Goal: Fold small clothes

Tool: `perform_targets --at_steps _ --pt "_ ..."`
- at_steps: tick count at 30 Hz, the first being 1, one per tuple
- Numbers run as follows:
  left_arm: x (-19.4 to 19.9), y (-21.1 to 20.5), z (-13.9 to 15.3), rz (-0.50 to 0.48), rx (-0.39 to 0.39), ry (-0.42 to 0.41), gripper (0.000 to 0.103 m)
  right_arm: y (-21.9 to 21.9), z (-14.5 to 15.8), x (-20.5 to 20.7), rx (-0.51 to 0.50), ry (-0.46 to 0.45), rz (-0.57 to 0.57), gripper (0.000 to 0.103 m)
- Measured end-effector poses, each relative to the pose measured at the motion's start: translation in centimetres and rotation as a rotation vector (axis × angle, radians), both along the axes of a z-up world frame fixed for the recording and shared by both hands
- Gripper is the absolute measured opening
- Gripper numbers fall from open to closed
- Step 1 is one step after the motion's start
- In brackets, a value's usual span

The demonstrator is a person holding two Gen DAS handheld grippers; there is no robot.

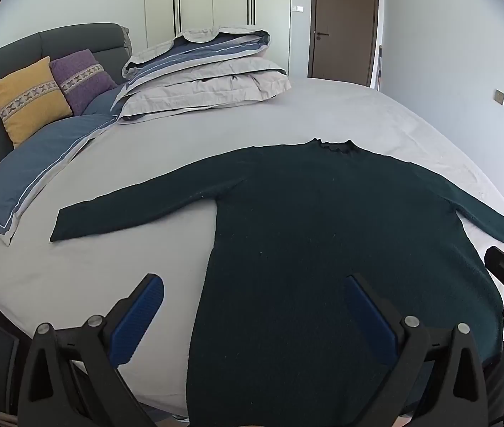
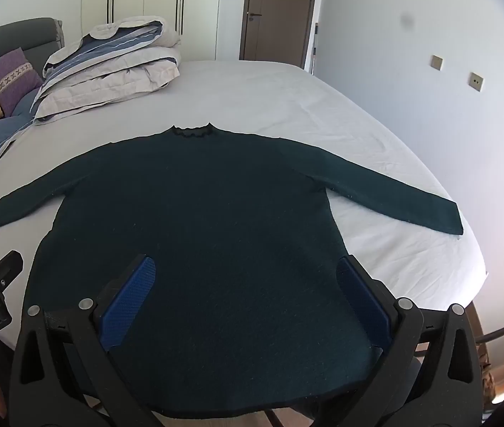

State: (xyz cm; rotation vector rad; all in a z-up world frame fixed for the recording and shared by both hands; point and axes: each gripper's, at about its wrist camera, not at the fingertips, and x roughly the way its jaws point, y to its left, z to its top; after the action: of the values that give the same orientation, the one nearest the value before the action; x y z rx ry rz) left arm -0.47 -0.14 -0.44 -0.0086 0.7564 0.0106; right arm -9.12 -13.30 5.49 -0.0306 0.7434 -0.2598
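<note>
Dark green sweater [image 1: 341,235] lies flat, face down or up unclear, on the bed [image 1: 116,270], sleeves spread out to both sides, hem nearest the jaws. Left gripper [image 1: 255,315] hangs over the hem's left part, jaws released, holding nothing; right gripper [image 2: 246,297] likewise over the hem's right part, jaws spread and empty. Folding looks not yet started; next move probably needs a sleeve or side edge pinched and carried across the body. Light sheet, folded duvet [image 1: 202,71] and cushions [image 1: 27,96] far ahead-left, door [image 1: 344,21] beyond.
</note>
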Motion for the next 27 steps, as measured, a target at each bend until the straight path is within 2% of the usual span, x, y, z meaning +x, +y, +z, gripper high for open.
perform_targets --at_steps 27 --pt "-0.03 0.65 -0.15 -0.001 -0.001 0.000 0.103 0.75 -0.32 0.11 -0.007 0.009 0.018 0.103"
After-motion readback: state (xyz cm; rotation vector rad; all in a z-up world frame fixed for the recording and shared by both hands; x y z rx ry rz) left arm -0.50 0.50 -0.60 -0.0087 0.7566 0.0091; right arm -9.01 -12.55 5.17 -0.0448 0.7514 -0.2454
